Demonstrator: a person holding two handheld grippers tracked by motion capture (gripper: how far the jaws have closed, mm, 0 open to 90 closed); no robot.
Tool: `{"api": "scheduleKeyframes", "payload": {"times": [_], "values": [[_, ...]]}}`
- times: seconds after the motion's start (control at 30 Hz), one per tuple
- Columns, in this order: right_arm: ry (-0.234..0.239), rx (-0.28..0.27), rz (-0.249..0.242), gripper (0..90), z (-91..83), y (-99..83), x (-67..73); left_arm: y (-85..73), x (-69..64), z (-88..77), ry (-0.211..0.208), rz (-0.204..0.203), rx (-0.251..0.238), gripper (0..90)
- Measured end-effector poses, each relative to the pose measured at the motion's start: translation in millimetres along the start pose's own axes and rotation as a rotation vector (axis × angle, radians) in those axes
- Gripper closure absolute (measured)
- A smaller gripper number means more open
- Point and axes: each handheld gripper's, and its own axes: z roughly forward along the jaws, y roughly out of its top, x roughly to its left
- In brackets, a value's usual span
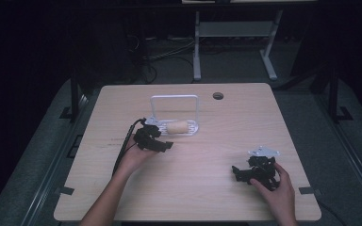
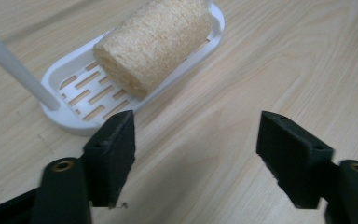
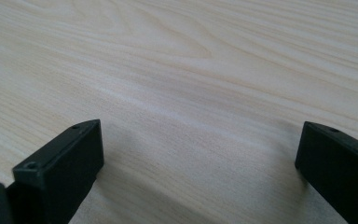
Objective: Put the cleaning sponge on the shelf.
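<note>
A: Item one, the loofah roll [image 2: 154, 44]. Where do you have it?

B: I log it lying on its side in the white slotted tray [image 2: 72, 114], tan and coarse, one cut end facing my left gripper. The tray sits on the wooden table [image 1: 207, 188] toward the far middle, with a white upright handle frame [image 1: 174, 97] rising from it.

A: Item two, left gripper [image 2: 196, 149]?

B: Jaws standing wide apart, bare table between them. The roll lies just beyond the tips, touching neither pad. In the high view I see that gripper [image 1: 162, 143] just beside the tray's near left corner, my left hand [image 1: 134, 157] behind it.

A: Item three, right gripper [image 3: 198, 158]?

B: Jaws also apart, with bare wood grain between them. From above it [image 1: 240, 172] rests low on the table's near right, well apart from the tray, my right hand [image 1: 275, 188] on it and its grey three-cornered plate [image 1: 264, 152] on top.

A: Other entries?

B: One round grommet hole [image 1: 218, 96] near the table's far edge.
</note>
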Motion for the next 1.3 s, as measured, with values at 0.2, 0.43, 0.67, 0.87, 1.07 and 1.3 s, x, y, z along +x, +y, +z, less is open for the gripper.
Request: {"api": "scheduleKeyframes", "payload": {"times": [0.2,0.43,0.67,0.87,1.07,1.3], "values": [[0.0,0.0,0.0,0.5,0.0,0.0,0.0,-7.0,0.4,-5.6,0.024,0.016,-0.009,14.6],[0.0,0.0,0.0,0.5,0.0,0.0,0.0,-18.6,0.5,-23.8,0.035,0.026,-0.043,14.5],[0.0,0.0,-0.001,0.5,0.0,0.0,0.0,-32.4,0.7,-39.9,0.043,0.026,-0.079,14.6],[0.0,0.0,-0.001,0.5,0.0,0.0,-0.1,-45.2,-0.3,-50.4,0.049,0.026,-0.091,14.6],[0.0,0.0,-0.001,0.6,0.0,0.0,0.0,-61.6,-3.9,-58.0,0.066,0.029,-0.093,14.6],[0.0,0.0,-0.001,0.5,0.0,0.0,0.0,-78.4,-8.7,-67.4,0.086,0.026,-0.095,14.6]]}}
